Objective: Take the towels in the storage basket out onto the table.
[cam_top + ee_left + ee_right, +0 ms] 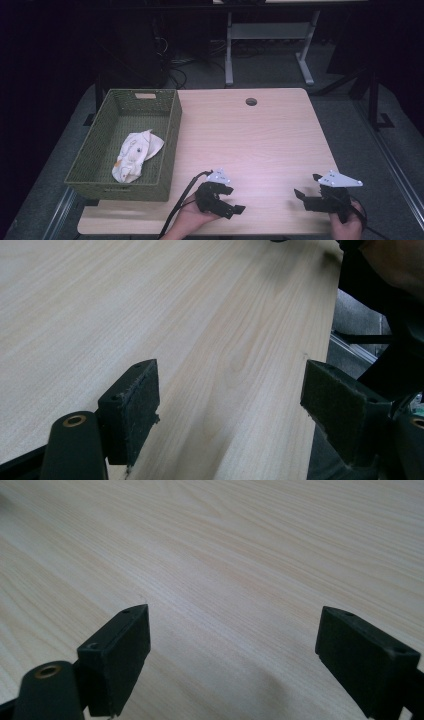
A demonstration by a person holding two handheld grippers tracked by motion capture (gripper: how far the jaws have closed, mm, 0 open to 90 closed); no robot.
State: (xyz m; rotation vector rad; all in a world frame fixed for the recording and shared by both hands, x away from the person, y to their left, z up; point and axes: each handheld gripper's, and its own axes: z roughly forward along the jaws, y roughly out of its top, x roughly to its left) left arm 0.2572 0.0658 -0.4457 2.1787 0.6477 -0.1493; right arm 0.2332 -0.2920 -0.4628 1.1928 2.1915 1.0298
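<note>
The room around is dim, nearly black along the top and sides of the high view, while overhead light falls evenly on the pale worktop (260, 135) and leaves only soft shadows under the hands. That view is grainy and a bit soft. In both gripper views the wood grain is clear close in and softens farther off, with no glare.

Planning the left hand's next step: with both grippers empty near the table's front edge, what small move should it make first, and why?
Probably carry the left gripper up and left toward the green basket. Its fingers stand open over bare table, and the crumpled cloth in the basket is the nearest thing to grasp.
</note>
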